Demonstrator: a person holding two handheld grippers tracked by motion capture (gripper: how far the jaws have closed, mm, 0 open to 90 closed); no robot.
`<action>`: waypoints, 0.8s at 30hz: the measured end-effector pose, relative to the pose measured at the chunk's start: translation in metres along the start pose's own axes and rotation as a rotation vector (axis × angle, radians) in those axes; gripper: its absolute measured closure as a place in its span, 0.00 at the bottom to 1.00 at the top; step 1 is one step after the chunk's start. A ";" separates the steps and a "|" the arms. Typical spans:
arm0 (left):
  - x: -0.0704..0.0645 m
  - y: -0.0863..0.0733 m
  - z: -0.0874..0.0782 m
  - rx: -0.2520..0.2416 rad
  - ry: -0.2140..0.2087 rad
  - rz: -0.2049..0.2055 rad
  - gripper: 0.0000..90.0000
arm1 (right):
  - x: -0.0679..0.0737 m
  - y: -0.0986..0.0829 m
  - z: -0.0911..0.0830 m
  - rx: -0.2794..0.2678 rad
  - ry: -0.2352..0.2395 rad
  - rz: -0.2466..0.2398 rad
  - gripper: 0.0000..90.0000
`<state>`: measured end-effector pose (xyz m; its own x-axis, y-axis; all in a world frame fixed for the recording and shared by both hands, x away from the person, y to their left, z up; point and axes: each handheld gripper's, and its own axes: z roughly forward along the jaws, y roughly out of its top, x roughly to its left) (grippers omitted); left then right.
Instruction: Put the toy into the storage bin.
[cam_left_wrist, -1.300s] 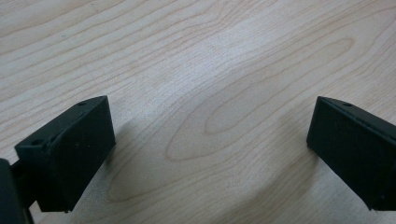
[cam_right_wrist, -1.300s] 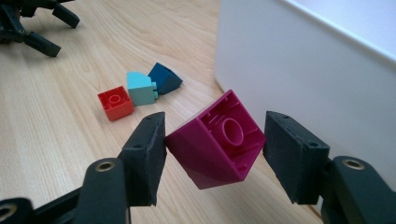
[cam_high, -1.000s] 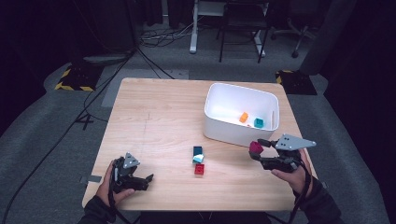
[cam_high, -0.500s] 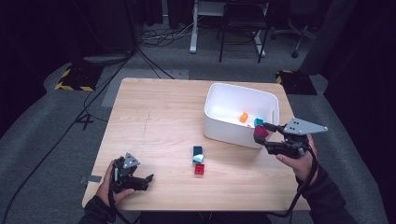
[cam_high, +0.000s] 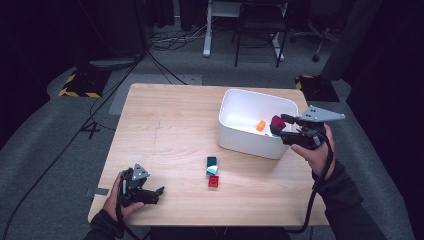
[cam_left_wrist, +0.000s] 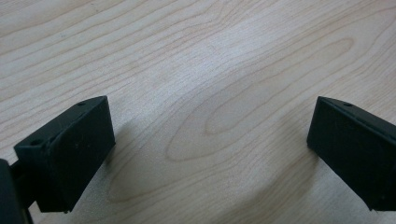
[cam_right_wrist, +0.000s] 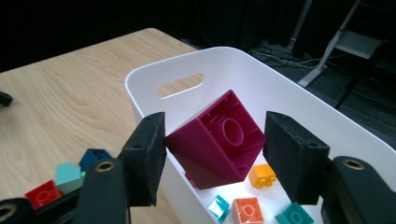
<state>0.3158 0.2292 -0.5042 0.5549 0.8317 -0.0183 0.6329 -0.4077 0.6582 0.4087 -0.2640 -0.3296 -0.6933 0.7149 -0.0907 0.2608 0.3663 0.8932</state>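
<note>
The right hand-held gripper grasps a magenta block between its two pads, the block tilted with its hollow underside facing the camera. In the high view this hand-held gripper holds the block over the right end of the white bin. Inside the bin lie an orange block, a red-orange block and two teal blocks, one just beside the red-orange one, the other near the bin's wall. On the table in front of the bin sit a dark blue block, a light teal block touching it, and a red block just beside them. The left hand-held gripper rests at the table's near left corner, released, its jaws wide apart over bare wood.
</note>
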 end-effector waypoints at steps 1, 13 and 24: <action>0.000 0.000 0.000 0.000 -0.001 0.000 0.01 | -0.002 0.000 0.002 0.010 -0.008 0.002 0.45; 0.000 0.000 0.000 0.000 -0.001 -0.001 0.01 | -0.021 0.003 0.024 0.048 -0.031 0.053 0.45; 0.000 0.000 0.000 0.000 -0.001 -0.001 0.01 | -0.028 0.007 0.038 0.086 -0.055 0.052 0.45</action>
<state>0.3159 0.2291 -0.5044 0.5548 0.8317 -0.0200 0.6333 -0.4066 0.6585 0.4550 -0.2587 -0.3375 -0.6402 0.7649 -0.0713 0.3535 0.3757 0.8567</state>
